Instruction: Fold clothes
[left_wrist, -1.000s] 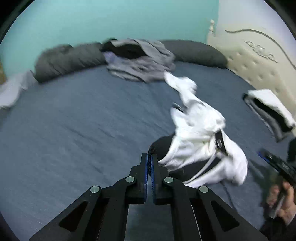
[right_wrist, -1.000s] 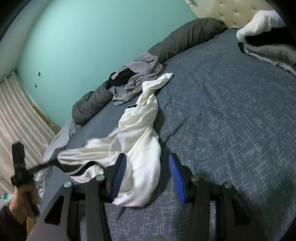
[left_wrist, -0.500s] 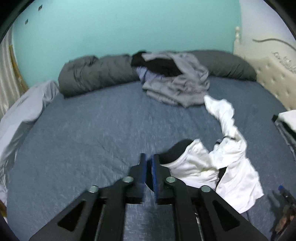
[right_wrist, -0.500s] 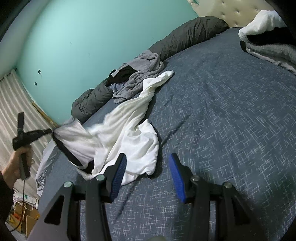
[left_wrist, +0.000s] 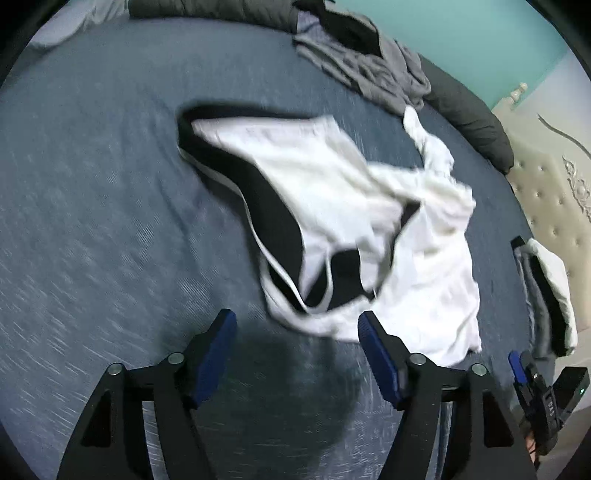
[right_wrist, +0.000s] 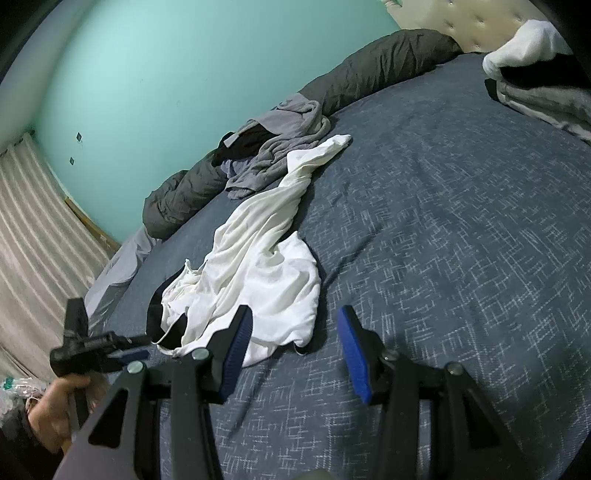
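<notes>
- The white garment with black trim (left_wrist: 369, 206) lies crumpled on the dark blue bedspread (left_wrist: 92, 184), one twisted sleeve stretching toward the pile of grey clothes (left_wrist: 365, 62) at the far edge
- The left gripper (left_wrist: 297, 347) hangs just above the bedspread at the garment's near edge, its blue-padded fingers (left_wrist: 218, 347) spread wide with nothing between them
- The right gripper (right_wrist: 295, 347) is also spread apart and empty; in its own view its left pad overlaps the garment's hem (right_wrist: 266, 343), though contact cannot be judged
- In the right wrist view a hand (right_wrist: 55, 410) grips the handle of the left gripper at the lower left
- A folded stack of white, black and grey clothes (left_wrist: 546, 295) sits near the padded cream headboard (left_wrist: 546, 177)
- A long dark grey pillow (right_wrist: 376, 70) lies along the teal wall (right_wrist: 166, 74)
</notes>
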